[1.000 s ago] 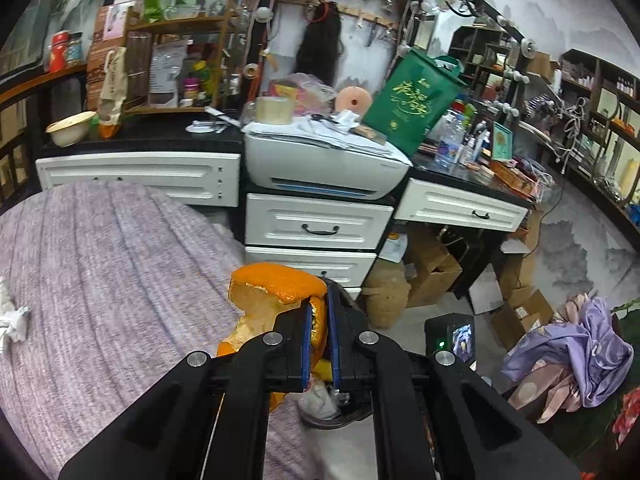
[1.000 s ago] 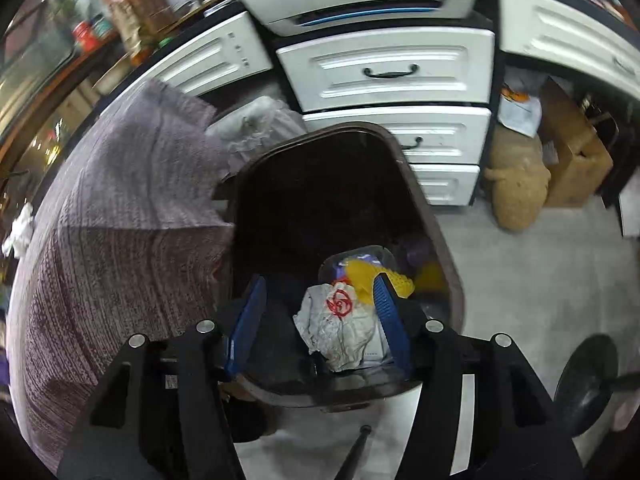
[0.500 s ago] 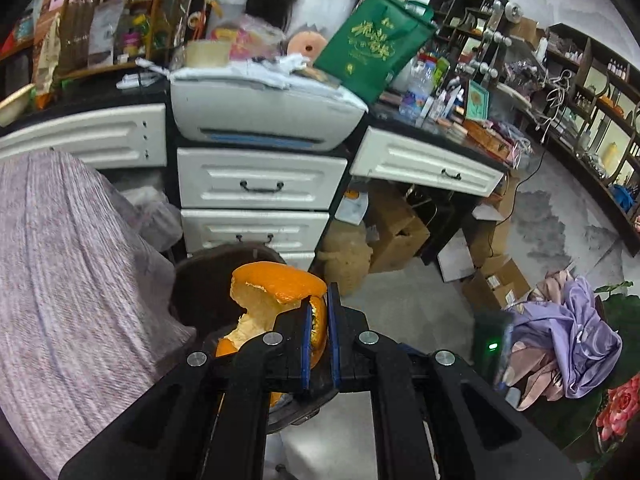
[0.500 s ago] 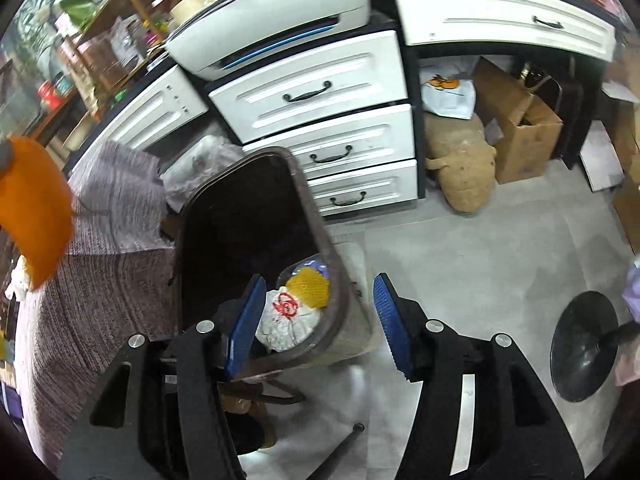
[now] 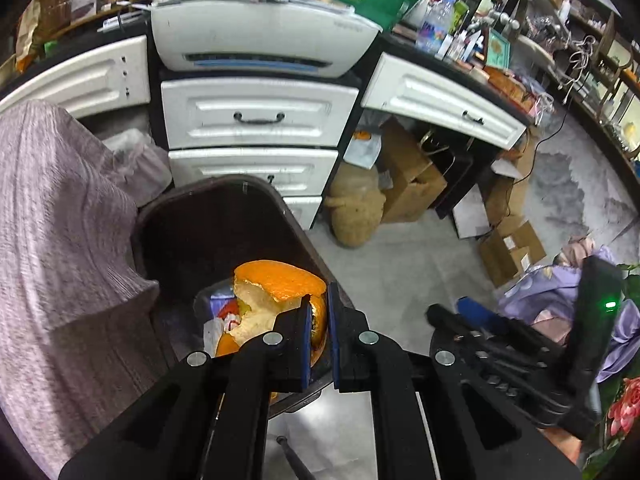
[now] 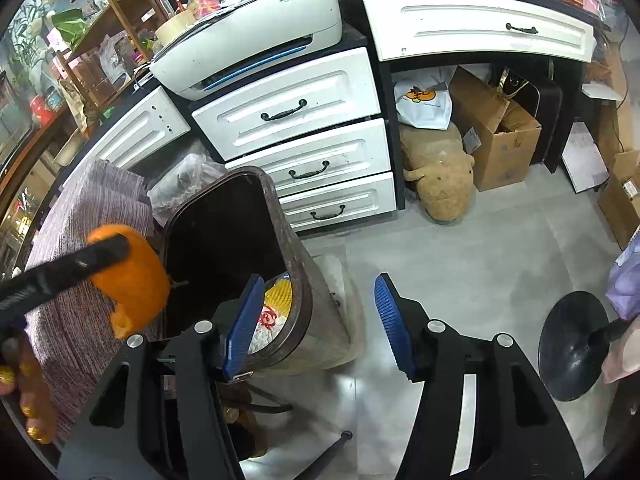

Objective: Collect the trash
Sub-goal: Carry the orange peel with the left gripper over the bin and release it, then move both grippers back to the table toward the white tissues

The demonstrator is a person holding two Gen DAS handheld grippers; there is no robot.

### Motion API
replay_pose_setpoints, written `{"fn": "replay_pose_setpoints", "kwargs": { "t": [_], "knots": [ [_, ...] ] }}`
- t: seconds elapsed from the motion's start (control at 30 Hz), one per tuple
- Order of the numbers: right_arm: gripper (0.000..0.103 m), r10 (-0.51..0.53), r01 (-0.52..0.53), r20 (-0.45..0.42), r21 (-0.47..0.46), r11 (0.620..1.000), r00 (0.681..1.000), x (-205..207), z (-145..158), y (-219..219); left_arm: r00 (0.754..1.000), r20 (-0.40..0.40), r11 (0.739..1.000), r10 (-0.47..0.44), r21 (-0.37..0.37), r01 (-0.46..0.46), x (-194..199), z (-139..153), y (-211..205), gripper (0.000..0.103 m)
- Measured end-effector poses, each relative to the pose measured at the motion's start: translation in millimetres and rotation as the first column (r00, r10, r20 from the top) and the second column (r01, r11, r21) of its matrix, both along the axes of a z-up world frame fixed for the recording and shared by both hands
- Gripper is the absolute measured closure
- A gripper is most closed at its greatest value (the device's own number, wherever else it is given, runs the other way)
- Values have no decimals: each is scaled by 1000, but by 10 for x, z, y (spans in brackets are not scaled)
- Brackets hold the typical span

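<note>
An orange peel (image 5: 276, 292) is pinched in my left gripper (image 5: 319, 312), which is shut on it and hangs over the mouth of a dark brown trash bin (image 5: 240, 192). Crumpled white paper and yellow scraps lie at the bin's bottom. From the right wrist view the same orange peel (image 6: 128, 276) shows at the left beside the trash bin (image 6: 296, 256), with the left gripper's black finger across it. My right gripper (image 6: 316, 312) stands open and holds nothing; its left finger is over the bin's near rim and its right finger over the floor.
A mauve ribbed cloth (image 5: 52, 260) covers a surface left of the bin. White drawers (image 6: 296, 116) and a printer (image 6: 248, 36) stand behind it. A plush toy (image 6: 440, 172), cardboard boxes (image 6: 496, 136) and a black stool base (image 6: 572, 344) sit on the grey floor.
My left gripper has come down and forward from above the cloth to over the bin, still carrying the peel. The right gripper has shifted right, away from the bin's opening.
</note>
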State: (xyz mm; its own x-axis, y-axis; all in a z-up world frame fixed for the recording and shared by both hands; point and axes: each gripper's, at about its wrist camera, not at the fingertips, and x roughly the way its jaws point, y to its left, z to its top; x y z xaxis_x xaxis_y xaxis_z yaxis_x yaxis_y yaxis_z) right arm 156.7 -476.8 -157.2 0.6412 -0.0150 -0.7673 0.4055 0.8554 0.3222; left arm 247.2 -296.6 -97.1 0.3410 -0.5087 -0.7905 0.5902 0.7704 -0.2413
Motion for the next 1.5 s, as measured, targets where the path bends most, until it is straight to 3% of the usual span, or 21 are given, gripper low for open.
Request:
{"fn": "replay_pose_setpoints", "kwargs": {
  "t": [0.53,0.63,0.67,0.7,0.73,1.03,1.13,1.4,1.5],
  "knots": [
    [45,-6,6,-16,6,1000,1000,-5,-74,-35,995,-97,987,1,159,15,169,-541,-219,94],
    [45,-7,7,-14,11,1000,1000,11,-67,-30,992,-123,979,11,203,15,172,-605,-246,82],
    [45,-9,9,-12,11,1000,1000,15,-58,-21,991,-133,976,14,216,15,181,-627,-250,60],
    [45,-10,10,-10,11,1000,1000,17,-47,-11,991,-134,972,27,235,5,181,-635,-247,31],
    [45,-10,10,-6,11,1000,1000,20,-32,-9,991,-127,969,41,246,-9,180,-626,-237,23],
    [43,-27,27,18,1,1000,999,16,87,-4,997,-79,975,10,224,8,15,-336,-140,16],
    [30,-46,45,33,10,999,998,2,123,-25,999,-38,981,-23,190,30,-116,-122,-77,14],
    [29,-16,15,44,16,1000,999,75,214,120,992,117,994,-46,103,34,-456,402,344,6],
    [22,12,-13,60,17,1000,998,140,280,259,989,149,995,-23,97,9,-504,510,539,6]
  ]
}}
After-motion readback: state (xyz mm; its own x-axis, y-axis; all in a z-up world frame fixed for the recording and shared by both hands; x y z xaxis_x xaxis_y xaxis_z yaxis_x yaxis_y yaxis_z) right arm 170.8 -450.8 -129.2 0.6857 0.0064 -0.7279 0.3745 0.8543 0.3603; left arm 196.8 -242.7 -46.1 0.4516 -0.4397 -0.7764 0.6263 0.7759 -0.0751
